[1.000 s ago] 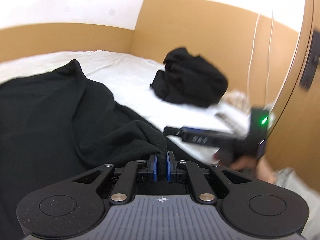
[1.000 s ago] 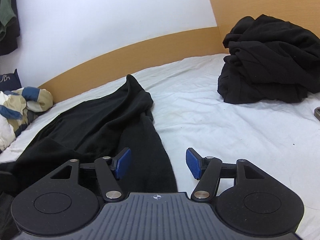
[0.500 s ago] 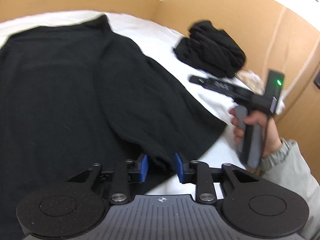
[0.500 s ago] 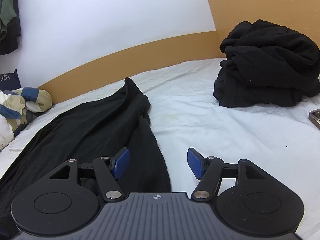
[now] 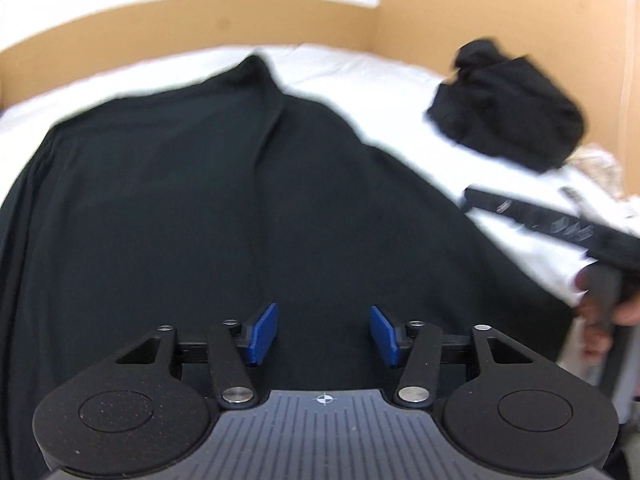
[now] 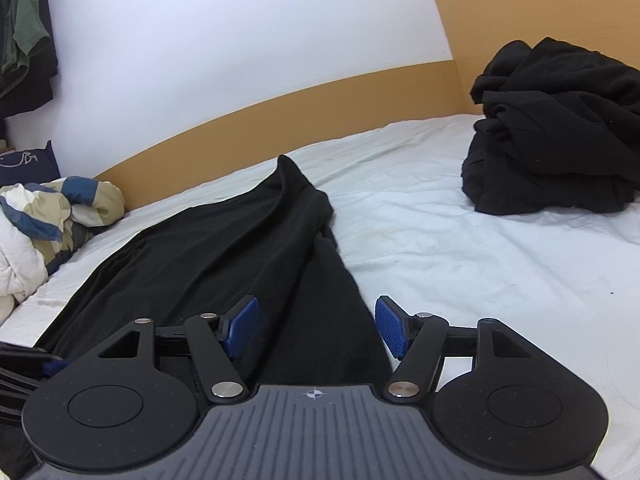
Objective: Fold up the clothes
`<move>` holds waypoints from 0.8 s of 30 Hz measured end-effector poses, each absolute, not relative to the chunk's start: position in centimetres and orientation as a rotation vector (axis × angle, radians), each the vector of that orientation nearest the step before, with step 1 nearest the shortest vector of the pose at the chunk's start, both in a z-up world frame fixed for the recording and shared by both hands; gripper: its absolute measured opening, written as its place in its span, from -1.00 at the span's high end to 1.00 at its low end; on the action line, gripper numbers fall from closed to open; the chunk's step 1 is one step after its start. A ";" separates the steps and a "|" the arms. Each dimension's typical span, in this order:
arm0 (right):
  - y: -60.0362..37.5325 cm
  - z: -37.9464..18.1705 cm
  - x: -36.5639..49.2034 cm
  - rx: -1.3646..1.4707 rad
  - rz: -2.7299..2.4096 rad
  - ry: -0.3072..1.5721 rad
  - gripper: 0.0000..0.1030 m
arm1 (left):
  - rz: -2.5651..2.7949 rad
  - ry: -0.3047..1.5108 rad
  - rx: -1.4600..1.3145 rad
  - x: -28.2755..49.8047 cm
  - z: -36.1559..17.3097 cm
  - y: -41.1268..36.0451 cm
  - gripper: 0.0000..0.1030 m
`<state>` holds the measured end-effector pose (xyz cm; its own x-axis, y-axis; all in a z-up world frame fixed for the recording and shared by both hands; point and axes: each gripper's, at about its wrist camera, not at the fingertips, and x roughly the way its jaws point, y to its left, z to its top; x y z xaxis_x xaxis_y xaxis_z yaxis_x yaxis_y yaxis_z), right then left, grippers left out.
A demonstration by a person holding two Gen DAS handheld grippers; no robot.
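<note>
A black garment point(image 5: 208, 208) lies spread across the white bed point(image 6: 460, 248), its far tip pointing toward the wooden headboard point(image 6: 320, 92), with a long fold running down its middle. The left hand-held gripper point(image 5: 323, 334) hangs just over the near part of the cloth with its blue pads apart and its jaws opening; fabric shows in the gap below, but neither pad presses on it, so it is released. The right hand-held gripper point(image 6: 316, 328) is also released, jaws wide, poised over the garment's right edge where black cloth meets sheet. A heap of black clothes point(image 6: 560, 132) sits well apart near the corner, and a crumpled quilt point(image 6: 52, 216) lies beyond the garment's left side. The likely trouble from here is an uneven fold: the central ridge and the bunched right edge could be trapped under the next layer if not smoothed. A pinch through thin dark fabric may also catch the bedsheet, dragging it up with the garment.
</note>
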<state>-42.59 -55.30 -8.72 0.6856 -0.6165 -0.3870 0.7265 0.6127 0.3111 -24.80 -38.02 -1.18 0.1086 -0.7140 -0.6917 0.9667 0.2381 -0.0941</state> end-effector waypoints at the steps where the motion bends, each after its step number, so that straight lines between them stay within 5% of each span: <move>1: -55.2 -8.7 -42.4 0.460 -0.780 0.258 -0.31 | -1.282 0.680 0.450 -24.9 -1.5 -37.5 0.02; 12: -55.5 -8.4 -41.4 0.455 -0.787 0.259 -0.31 | -1.229 0.582 0.402 -21.8 1.2 -34.0 0.06; 24: -58.3 -9.5 -40.5 0.496 -0.841 0.377 -0.32 | -1.333 0.612 0.456 -22.0 3.7 -57.5 -0.05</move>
